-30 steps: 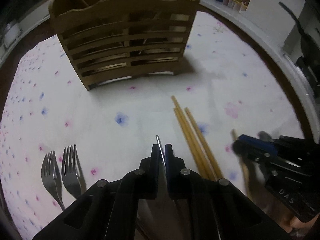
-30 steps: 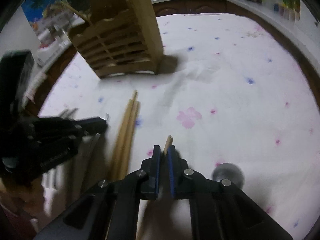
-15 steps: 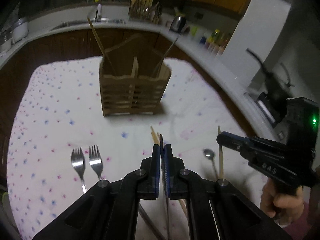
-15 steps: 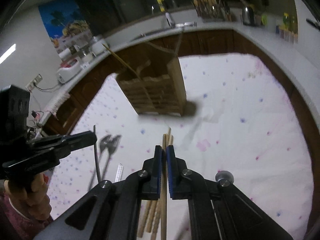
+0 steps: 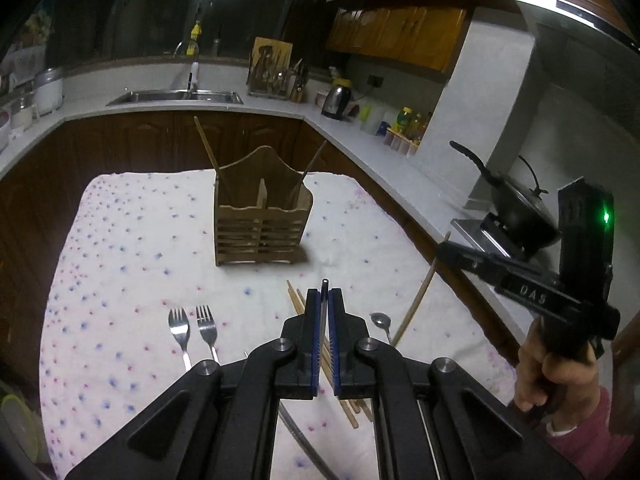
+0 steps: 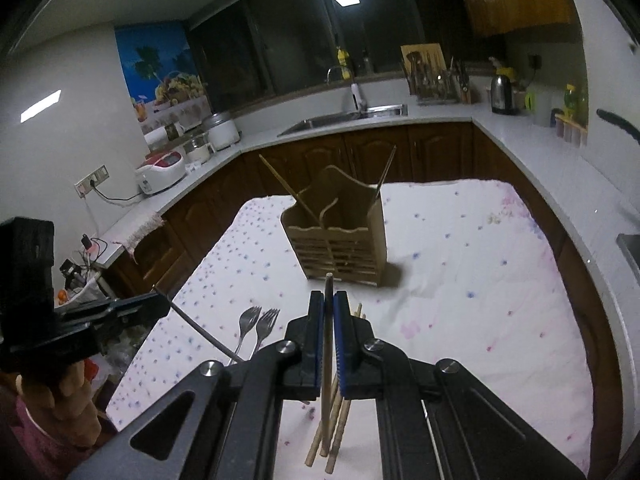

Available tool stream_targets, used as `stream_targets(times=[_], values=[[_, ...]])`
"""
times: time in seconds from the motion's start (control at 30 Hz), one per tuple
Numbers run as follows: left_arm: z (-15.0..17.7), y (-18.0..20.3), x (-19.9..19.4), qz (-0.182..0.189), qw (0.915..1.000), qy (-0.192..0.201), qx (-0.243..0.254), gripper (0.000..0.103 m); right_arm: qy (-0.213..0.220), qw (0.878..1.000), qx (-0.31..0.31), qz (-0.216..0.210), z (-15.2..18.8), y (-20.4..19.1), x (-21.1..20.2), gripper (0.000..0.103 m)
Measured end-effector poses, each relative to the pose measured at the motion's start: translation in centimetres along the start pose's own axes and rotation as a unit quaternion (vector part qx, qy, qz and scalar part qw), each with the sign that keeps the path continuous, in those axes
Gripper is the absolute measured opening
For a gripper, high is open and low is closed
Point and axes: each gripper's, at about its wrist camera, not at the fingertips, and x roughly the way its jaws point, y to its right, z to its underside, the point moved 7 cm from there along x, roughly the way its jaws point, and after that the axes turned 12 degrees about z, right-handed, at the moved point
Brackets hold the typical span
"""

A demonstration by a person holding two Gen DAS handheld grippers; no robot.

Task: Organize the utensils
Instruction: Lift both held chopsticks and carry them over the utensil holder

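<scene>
Two forks are seen lying side by side on the flower-dotted cloth, tines toward the wooden caddy. The caddy, slatted and split into compartments, is set upright further back; a chopstick leans out of its left side and a thin metal handle out of its right. The left gripper is clamped on a slim metal utensil, raised above the cloth. Loose wooden chopsticks and a small spoon are left on the cloth just beside it. The right gripper is clenched on a single wooden chopstick, lifted clear of the cloth.
</scene>
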Motion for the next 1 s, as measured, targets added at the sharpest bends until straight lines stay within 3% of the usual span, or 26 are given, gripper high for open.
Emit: stream_targets(times=[0.53,0.77,1.0], values=[[-2.0,-1.3,-1.7,-0.007,0.9989,0.045,-0.004,0.002,0.038,0.999,0.013,0.009,-2.8,0.6,-0.7,0.005],[-5.5,-2.9,-2.9,-0.013,0.9954,0.095,-0.005,0.002,0.064,0.998,0.017,0.011,-6.3,0.6,0.0,0.005],[-9.2,-4.6,-3.4,-0.028,0.9899,0.139,0.002,0.002,0.107,0.993,0.042,0.009,-12.2,1.7,1.0,0.005]])
